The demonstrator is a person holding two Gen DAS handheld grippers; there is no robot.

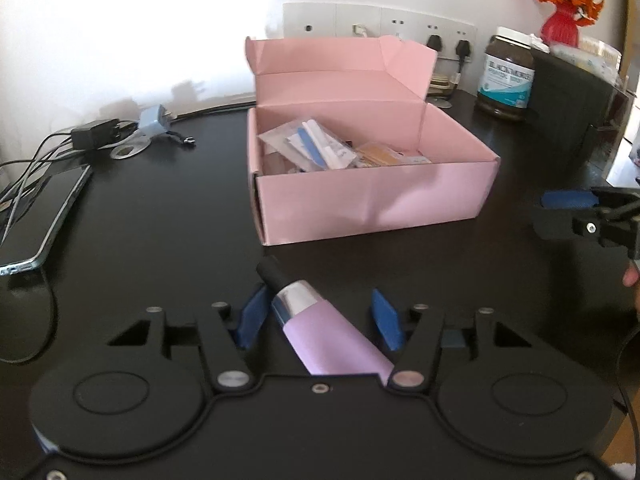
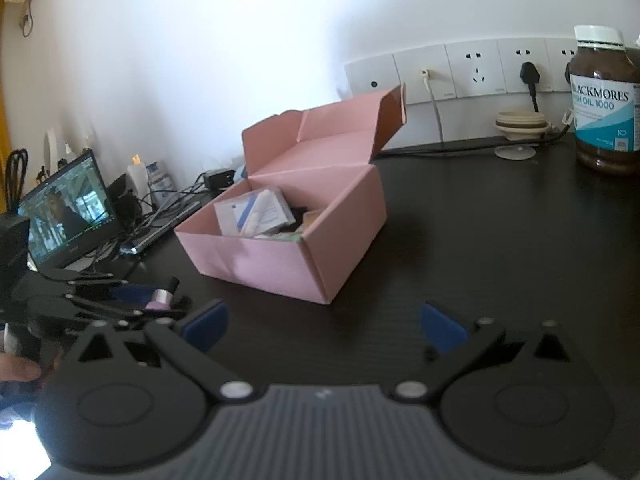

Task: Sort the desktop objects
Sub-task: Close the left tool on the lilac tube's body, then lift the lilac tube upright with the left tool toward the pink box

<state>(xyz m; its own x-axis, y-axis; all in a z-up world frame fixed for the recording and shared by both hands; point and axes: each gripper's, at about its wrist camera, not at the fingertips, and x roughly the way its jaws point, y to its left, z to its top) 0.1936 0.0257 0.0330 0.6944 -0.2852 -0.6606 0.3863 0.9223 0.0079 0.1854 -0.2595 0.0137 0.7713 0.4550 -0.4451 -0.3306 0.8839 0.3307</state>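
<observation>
Lying between the blue pads (image 1: 256, 314) of the left gripper (image 1: 320, 316) is a lilac tube (image 1: 332, 336) with a silver collar and a black cap. The tube is sitting diagonally, cap pointing away toward the pink box (image 1: 372, 196). One pad is touching the tube's collar side; the other pad is standing slightly clear of the tube near its tip, so a firm clamp cannot be confirmed from the left wrist view. In the right wrist view the same tube (image 2: 158, 299) is showing inside the left gripper (image 2: 136, 296), with the cap projecting past the fingers; whether the tube is resting on the black desk (image 1: 160, 220) or is lifted cannot be told.

The right gripper (image 2: 324, 326) is hovering over bare desk surface with its jaws standing wide apart and nothing between them. It is positioned near the front corner of the pink box (image 2: 280, 264).

The pink box is sitting open in the middle of the desk, lid flap standing upright at the rear. Clear packets (image 1: 308, 148) and small flat items are lying inside it.

A brown supplement bottle (image 2: 604, 104) is standing at the rear right near the wall sockets (image 2: 472, 72). A laptop (image 2: 68, 208) with a lit screen is standing at the left, beside cables and a black charger (image 1: 94, 134).
</observation>
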